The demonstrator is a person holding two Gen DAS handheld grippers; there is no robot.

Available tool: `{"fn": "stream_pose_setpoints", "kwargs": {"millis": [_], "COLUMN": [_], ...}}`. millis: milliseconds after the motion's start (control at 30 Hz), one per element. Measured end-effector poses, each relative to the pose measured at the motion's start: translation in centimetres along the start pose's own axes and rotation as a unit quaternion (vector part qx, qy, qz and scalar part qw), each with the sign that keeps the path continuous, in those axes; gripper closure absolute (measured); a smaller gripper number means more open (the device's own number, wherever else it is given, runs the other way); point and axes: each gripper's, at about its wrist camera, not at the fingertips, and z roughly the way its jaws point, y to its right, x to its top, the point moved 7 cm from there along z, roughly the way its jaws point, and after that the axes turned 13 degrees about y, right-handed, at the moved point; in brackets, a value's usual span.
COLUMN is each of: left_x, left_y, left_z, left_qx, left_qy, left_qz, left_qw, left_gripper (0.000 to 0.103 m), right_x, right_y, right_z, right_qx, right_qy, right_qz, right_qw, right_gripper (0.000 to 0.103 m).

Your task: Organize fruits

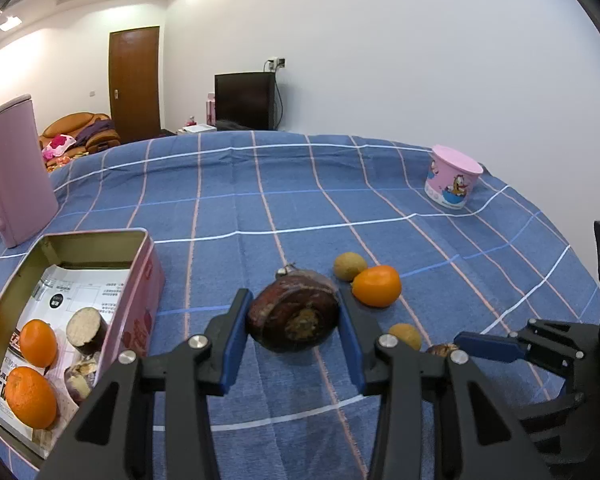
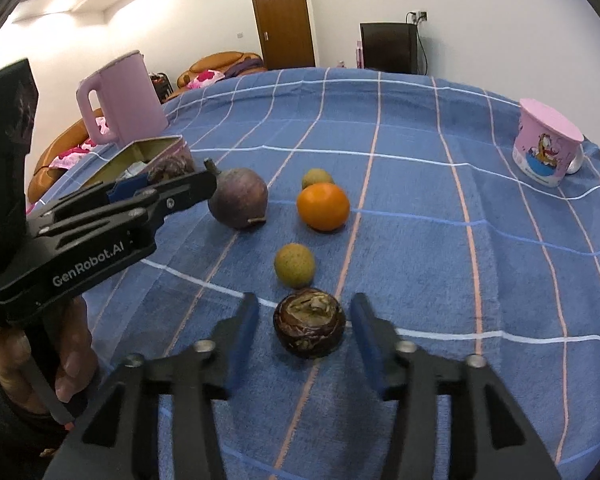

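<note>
- White-walled room w/ brown door; blue checked tablecloth covers the table.
- Writing: "GenRobot.AI" in white on the left gripper's black body, readable only in right wrist view. Printed packet in the tin has text too small to read. Pink cartoon cup at far right edge.
- Left wrist view only: inside of open pink tin, holding two oranges and a cut brown-skinned piece.
- Left gripper clamped on dark purple mangosteen, blue pads pressing both sides; stem points away from camera.
- Right gripper has jaws apart, straddling a small dark fruit on the cloth, gaps each side; pale scarred end up.
- Loose on cloth nearby: orange, two small tan fruits.
</note>
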Motion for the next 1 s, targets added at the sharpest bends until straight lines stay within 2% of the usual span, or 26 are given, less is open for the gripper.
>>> {"fn": "stream_pose_setpoints", "kwargs": {"millis": [100, 267, 367, 467, 1000], "left_x": [0.0, 0.1, 0.2, 0.3, 1.0], "left_y": [0.0, 0.0, 0.0, 0.0, 0.0], "left_z": [0.0, 0.0, -0.1, -0.3, -1.6], "left_qx": [-0.001, 0.0, -0.002, -0.002, 0.022], "left_qy": [0.0, 0.001, 0.005, 0.009, 0.049], "left_qz": [0.0, 0.0, -0.002, -0.003, 0.013], "left_qw": [1.0, 1.0, 1.0, 1.0, 0.9985], "left_gripper": [0.059, 0.059, 0.059, 0.059, 0.059], "right_x": [0.1, -0.6, -0.7, -0.5, 2.6], "right_y": [0.1, 0.1, 0.0, -0.1, -0.8], "right_z": [0.0, 0.8, 0.7, 0.6, -2.2], "right_qx": [0.0, -0.016, -0.013, -0.013, -0.024], "right_qy": [0.004, -0.016, -0.01, -0.002, 0.108], "right_qz": [0.007, -0.01, -0.009, -0.016, -0.024], "right_qw": [1.0, 1.0, 1.0, 1.0, 0.994], "right_gripper": [0.052, 0.052, 0.062, 0.063, 0.063]}}
